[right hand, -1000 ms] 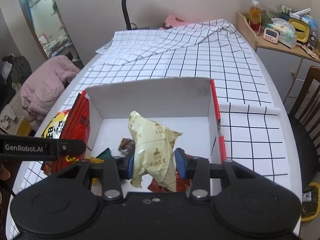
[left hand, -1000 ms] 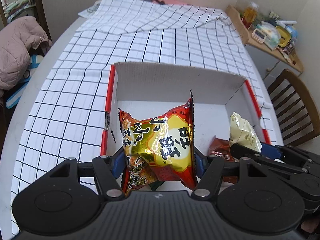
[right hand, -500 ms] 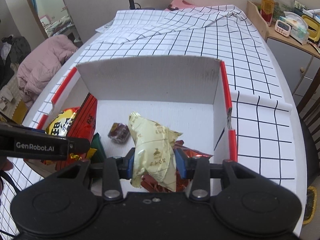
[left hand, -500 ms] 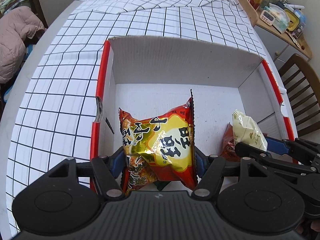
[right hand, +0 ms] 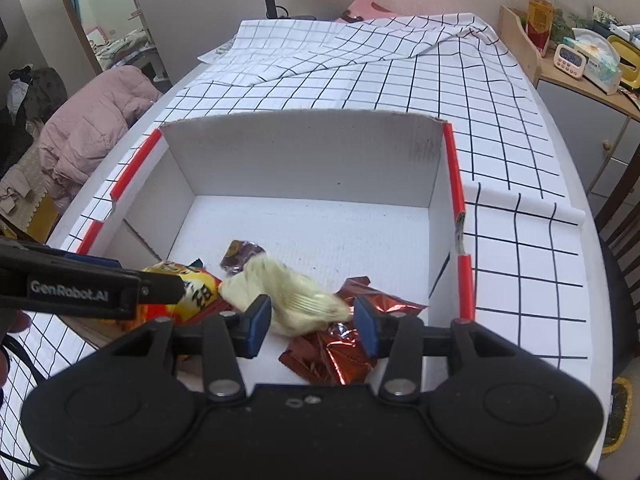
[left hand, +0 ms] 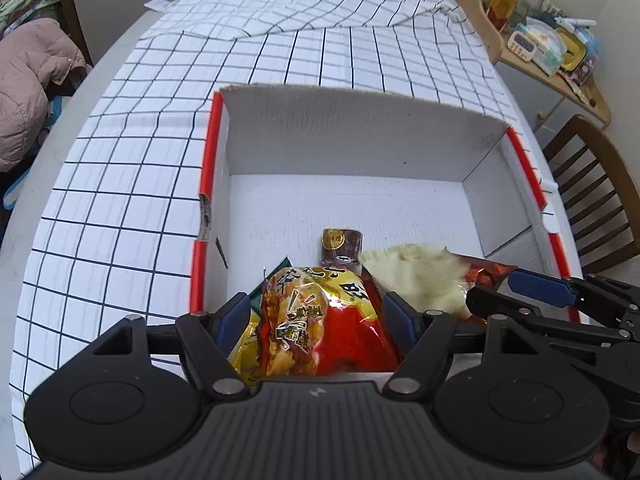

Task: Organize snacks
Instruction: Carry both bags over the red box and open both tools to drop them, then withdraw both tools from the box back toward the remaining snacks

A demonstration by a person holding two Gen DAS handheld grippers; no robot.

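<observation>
checked cloth (left hand: 120, 208) covers the table under a white box (left hand: 360, 148) with red edges. both grippers' jaws have just been opening: the left gripper (left hand: 316, 316) stands loose around the red bag (left hand: 320, 320), the right gripper (right hand: 312, 320) clear of the pale bag (right hand: 288, 296); both bags lie at the box's near end.

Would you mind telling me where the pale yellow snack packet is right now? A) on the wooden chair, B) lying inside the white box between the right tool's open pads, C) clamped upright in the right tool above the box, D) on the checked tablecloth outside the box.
B: the pale yellow packet lies slumped on the floor of the white box, and the right tool stands open around it, its jaws having just been opening.
</observation>
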